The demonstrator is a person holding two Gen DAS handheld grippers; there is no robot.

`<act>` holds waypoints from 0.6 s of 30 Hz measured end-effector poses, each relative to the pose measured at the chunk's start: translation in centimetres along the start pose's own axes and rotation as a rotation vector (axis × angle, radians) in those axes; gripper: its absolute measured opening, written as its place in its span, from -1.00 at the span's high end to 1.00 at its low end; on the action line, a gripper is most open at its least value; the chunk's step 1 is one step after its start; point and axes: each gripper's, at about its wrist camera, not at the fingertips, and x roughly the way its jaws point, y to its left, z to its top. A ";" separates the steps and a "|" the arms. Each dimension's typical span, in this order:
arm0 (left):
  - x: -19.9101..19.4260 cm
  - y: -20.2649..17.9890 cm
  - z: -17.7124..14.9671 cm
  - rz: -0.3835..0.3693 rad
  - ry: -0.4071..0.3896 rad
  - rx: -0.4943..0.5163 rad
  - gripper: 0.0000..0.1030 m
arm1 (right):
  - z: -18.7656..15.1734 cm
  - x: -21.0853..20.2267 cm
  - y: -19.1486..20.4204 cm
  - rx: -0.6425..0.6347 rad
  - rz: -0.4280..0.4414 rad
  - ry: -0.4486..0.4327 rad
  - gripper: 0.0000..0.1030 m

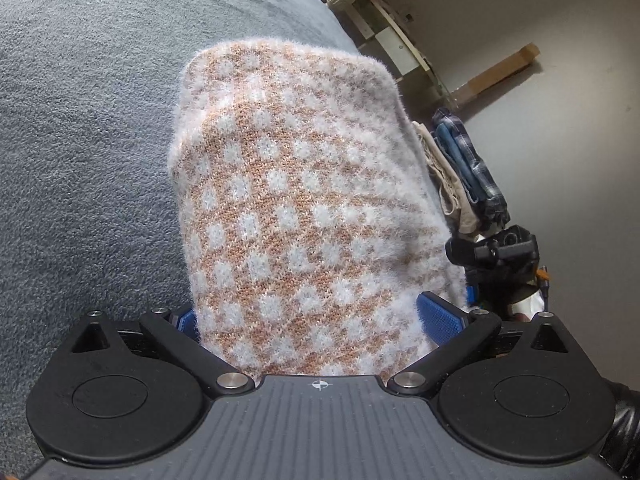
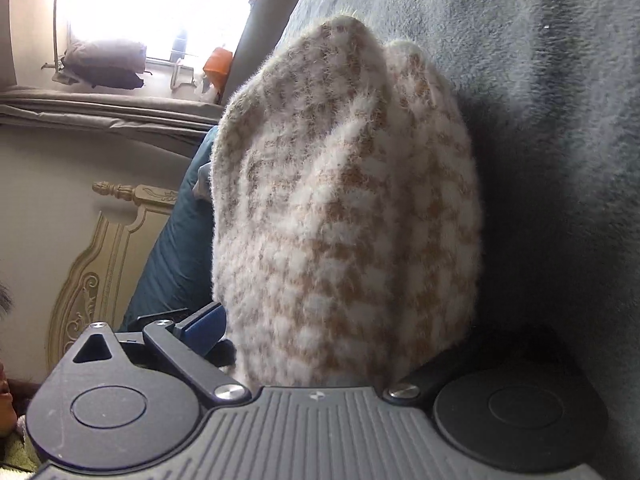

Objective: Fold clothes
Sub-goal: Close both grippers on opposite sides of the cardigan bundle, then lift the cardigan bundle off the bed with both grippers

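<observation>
A fluffy white and tan checked sweater (image 1: 296, 200) lies folded into a thick bundle on a grey fleece blanket (image 1: 80, 140). My left gripper (image 1: 312, 316) stands open at its near end. The bundle reaches in between the blue pads (image 1: 438, 316), and the right pad stands clear beside the knit. In the right wrist view the same sweater (image 2: 344, 208) bulges up from the blanket (image 2: 552, 120). My right gripper (image 2: 332, 332) is open around its near end. Its left blue pad (image 2: 204, 328) stands apart from the wool. The other finger is hidden in shadow under the bundle.
A pile of folded clothes with a blue plaid piece (image 1: 472, 168) sits beyond the sweater at the blanket's right edge, with a black device (image 1: 496, 252) near it. A wooden plank (image 1: 500, 72) lies on the floor. A teal cushion (image 2: 176, 248) and a cream carved headboard (image 2: 112, 248) stand at left.
</observation>
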 end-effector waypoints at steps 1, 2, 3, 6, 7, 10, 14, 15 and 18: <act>-0.1 0.0 0.0 0.000 0.001 -0.003 -0.98 | 0.3 0.3 -0.1 0.002 0.010 0.000 -0.97; -0.2 0.1 0.0 -0.001 0.002 -0.007 -0.97 | 0.5 0.5 0.0 0.002 0.011 0.001 -0.97; -0.3 0.0 0.1 -0.001 0.002 -0.014 -0.96 | 0.3 0.4 0.3 0.000 -0.003 0.000 -0.96; -0.5 -0.1 0.3 -0.011 -0.004 -0.043 -0.90 | -0.3 -0.1 1.5 -0.016 -0.062 0.000 -0.66; -0.5 -0.2 0.4 -0.015 -0.006 -0.050 -0.87 | -0.4 -0.2 2.0 -0.029 -0.076 -0.003 -0.58; -1.0 -0.3 0.4 -0.019 -0.013 -0.057 -0.80 | -1.0 -0.3 3.9 -0.069 -0.129 -0.013 -0.52; -1.9 -0.5 0.3 -0.027 -0.019 -0.072 -0.78 | -1.5 -0.2 6.1 -0.105 -0.193 -0.029 -0.46; -2.2 -0.6 0.2 -0.029 -0.020 -0.074 -0.78 | -1.6 -0.2 6.6 -0.113 -0.202 -0.029 -0.45; -3.1 -0.5 0.1 -0.034 -0.026 -0.083 -0.78 | -2.0 0.1 8.2 -0.127 -0.224 -0.018 -0.42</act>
